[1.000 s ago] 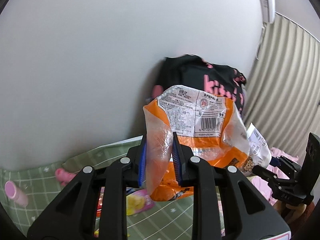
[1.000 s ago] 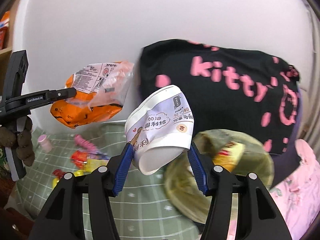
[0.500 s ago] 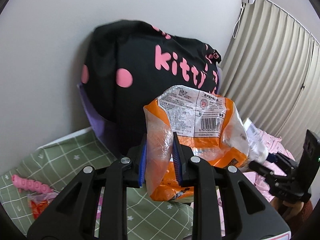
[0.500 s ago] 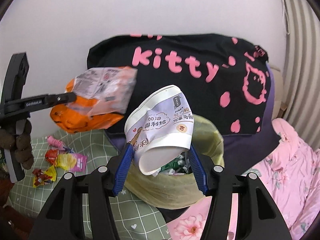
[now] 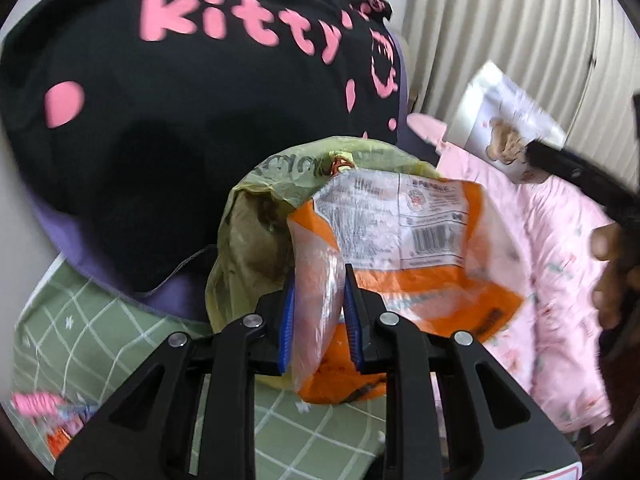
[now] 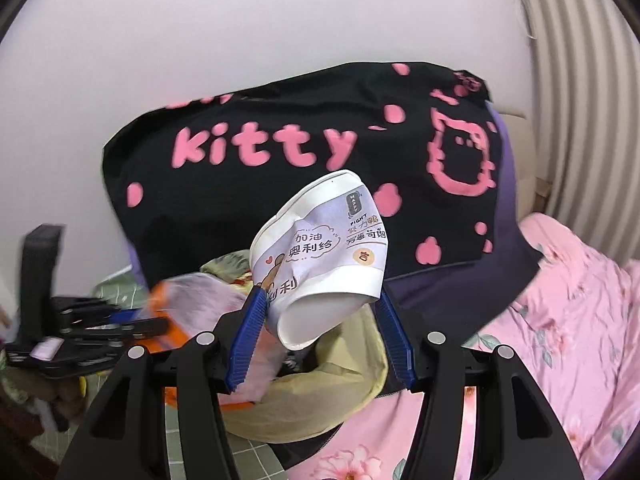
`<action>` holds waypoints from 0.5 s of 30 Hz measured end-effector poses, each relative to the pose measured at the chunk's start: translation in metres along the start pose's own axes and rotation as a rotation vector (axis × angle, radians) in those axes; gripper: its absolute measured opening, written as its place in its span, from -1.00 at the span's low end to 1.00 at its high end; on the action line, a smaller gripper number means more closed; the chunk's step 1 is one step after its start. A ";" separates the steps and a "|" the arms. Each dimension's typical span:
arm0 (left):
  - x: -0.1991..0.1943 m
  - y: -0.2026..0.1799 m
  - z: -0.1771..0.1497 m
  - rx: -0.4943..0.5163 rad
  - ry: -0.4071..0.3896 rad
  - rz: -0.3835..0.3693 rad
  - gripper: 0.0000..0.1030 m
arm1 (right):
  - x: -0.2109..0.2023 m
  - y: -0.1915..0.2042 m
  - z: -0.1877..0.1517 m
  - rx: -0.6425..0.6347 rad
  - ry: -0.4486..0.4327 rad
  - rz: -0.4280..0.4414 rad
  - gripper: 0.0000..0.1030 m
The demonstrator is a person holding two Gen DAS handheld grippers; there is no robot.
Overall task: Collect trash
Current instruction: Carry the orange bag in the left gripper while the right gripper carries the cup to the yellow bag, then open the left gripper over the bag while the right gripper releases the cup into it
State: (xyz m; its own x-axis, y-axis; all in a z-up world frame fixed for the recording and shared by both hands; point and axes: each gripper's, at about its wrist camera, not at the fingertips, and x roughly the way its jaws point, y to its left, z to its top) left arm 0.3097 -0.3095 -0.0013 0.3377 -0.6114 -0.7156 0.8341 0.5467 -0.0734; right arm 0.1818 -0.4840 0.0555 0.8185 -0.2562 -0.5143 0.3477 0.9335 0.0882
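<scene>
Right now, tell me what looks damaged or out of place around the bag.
The paper cup in the right gripper is crushed and tilted. The orange wrapper in the left gripper is crumpled. More wrappers lie on the green sheet, outside the yellow bag.

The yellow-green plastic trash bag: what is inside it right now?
Inside the yellow-green plastic trash bag, only dark, unclear scraps show near its mouth. The crushed white paper cup and orange plastic snack wrapper cover the rest.
</scene>
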 end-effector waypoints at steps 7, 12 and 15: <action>0.041 0.009 0.021 0.015 0.024 0.078 -0.68 | 0.039 0.008 -0.008 -0.059 0.088 0.080 0.03; 0.049 0.012 0.029 -0.004 0.025 0.067 -0.70 | 0.069 0.012 -0.017 -0.102 0.174 0.101 0.03; 0.052 0.013 0.033 -0.013 0.025 0.060 -0.70 | 0.084 0.013 -0.021 -0.115 0.211 0.103 0.03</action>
State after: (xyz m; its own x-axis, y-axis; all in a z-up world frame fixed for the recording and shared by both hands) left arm 0.3523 -0.3530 -0.0169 0.3755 -0.5627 -0.7365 0.8068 0.5896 -0.0391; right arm 0.2458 -0.4882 -0.0050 0.7293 -0.1115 -0.6750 0.2033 0.9774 0.0582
